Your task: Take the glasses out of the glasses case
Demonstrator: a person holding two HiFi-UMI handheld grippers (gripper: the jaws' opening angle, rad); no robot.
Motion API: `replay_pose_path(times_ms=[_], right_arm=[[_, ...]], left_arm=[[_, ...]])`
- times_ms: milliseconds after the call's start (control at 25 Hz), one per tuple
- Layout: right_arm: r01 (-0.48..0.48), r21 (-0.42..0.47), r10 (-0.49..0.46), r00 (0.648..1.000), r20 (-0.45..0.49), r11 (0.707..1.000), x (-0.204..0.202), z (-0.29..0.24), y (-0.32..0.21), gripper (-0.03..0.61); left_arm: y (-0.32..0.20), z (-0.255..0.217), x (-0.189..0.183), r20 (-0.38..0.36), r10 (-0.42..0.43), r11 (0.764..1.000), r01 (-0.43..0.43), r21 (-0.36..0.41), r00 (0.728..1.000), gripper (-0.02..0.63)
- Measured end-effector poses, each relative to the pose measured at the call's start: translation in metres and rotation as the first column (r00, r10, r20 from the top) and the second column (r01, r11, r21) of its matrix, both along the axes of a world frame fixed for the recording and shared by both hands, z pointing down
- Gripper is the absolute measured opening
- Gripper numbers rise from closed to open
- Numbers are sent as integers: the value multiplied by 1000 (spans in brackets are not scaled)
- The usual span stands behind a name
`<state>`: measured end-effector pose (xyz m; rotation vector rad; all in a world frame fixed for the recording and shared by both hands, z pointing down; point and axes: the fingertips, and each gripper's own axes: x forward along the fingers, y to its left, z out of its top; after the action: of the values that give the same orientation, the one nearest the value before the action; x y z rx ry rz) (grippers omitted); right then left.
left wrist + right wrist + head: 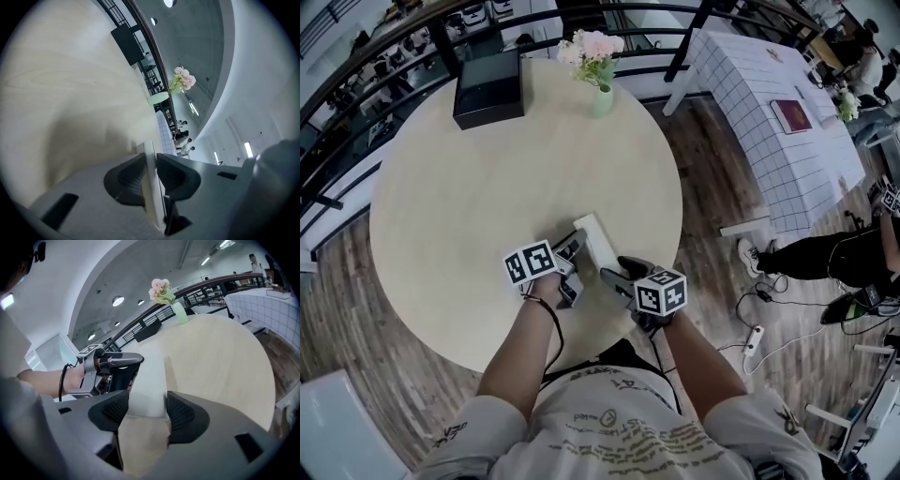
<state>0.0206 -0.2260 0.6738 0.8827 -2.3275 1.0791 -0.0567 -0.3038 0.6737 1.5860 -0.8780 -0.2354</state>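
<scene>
My left gripper (151,171) pinched a thin white edge of the glasses case (598,242). My right gripper (146,416) clamped its near end between both pads. The case lay near the round table's (487,206) near edge.

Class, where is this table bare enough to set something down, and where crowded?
Free: the table middle, between black box, vase and glasses case. Crowded: the near edge, where left gripper and right gripper hold it.

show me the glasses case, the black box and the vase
glasses case (598,241), head view, on its white top face
black box (487,84), head view, middle of its top
vase (602,101), head view, on its pale green body
</scene>
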Motion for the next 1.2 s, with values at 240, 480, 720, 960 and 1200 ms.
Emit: replay_pose_path(times_ms=[240,480,720,960,1200], right_arm=[[-10,-13,11,1000,30,1000,-3,-5,-15,261],[-48,-45,51,996,75,998,-4,-5,-15,261],[-78,-110,93,986,139,991,0,-3,-16,261],[-107,-154,137,970,200,982,4,-2,-16,261],[-152,-202,200,948,246,968,12,-2,-19,256]], left_arm=[[-16,-5,-3,29,44,999,-45,18,999,89],[-15,-5,-6,9,50,998,-51,27,999,87],[-17,-6,-2,-15,61,997,-60,43,998,88],[-16,0,-3,-19,60,997,-59,40,998,89],[-18,4,-8,-56,18,1000,-18,-3,998,72]])
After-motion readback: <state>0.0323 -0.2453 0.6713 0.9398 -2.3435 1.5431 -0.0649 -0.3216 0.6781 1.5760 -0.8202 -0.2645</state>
